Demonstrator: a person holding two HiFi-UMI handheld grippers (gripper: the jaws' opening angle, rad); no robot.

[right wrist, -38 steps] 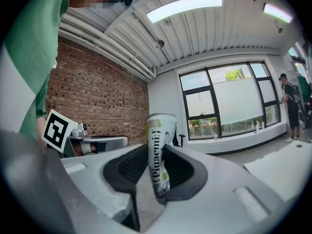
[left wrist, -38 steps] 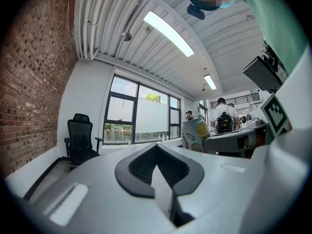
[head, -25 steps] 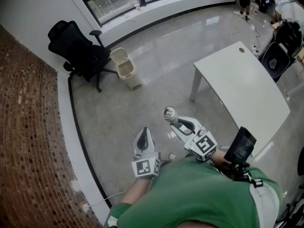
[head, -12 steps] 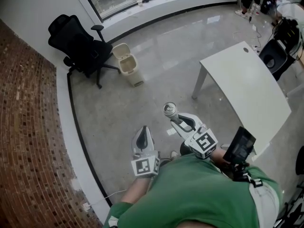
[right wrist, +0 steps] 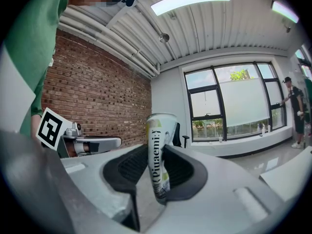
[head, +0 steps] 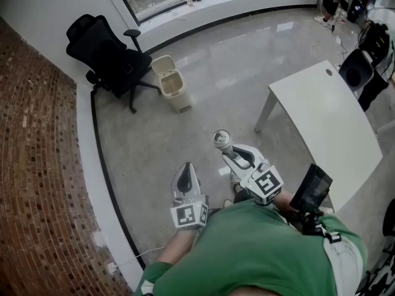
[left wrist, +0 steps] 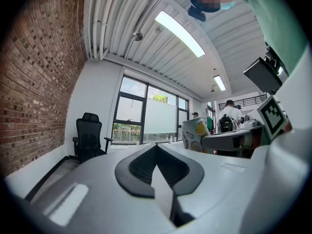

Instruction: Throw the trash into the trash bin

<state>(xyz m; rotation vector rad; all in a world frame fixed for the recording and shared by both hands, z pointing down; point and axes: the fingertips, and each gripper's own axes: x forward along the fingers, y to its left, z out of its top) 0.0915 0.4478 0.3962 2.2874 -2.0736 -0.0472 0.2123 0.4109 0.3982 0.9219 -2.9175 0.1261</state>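
Observation:
My right gripper [head: 227,150] is shut on a drink can [head: 221,139], held upright above the grey floor. In the right gripper view the white and yellow can [right wrist: 159,152] stands squeezed between the dark pads. My left gripper [head: 186,177] is held beside it, lower left, shut with nothing in it; in the left gripper view its jaws [left wrist: 157,165] meet and the can [left wrist: 195,133] shows to the right. The beige trash bin [head: 172,83] stands far ahead by the window wall, lid closed.
A black office chair [head: 110,58] stands just left of the bin. A white table [head: 330,128] lies to the right. A brick wall [head: 37,165] runs along the left. A person [head: 338,2] and dark chairs stand at the far right.
The view has shifted forward: bin, chair and table have slid a little right and down in the head view. Both grippers keep their pose, and the can stays gripped.

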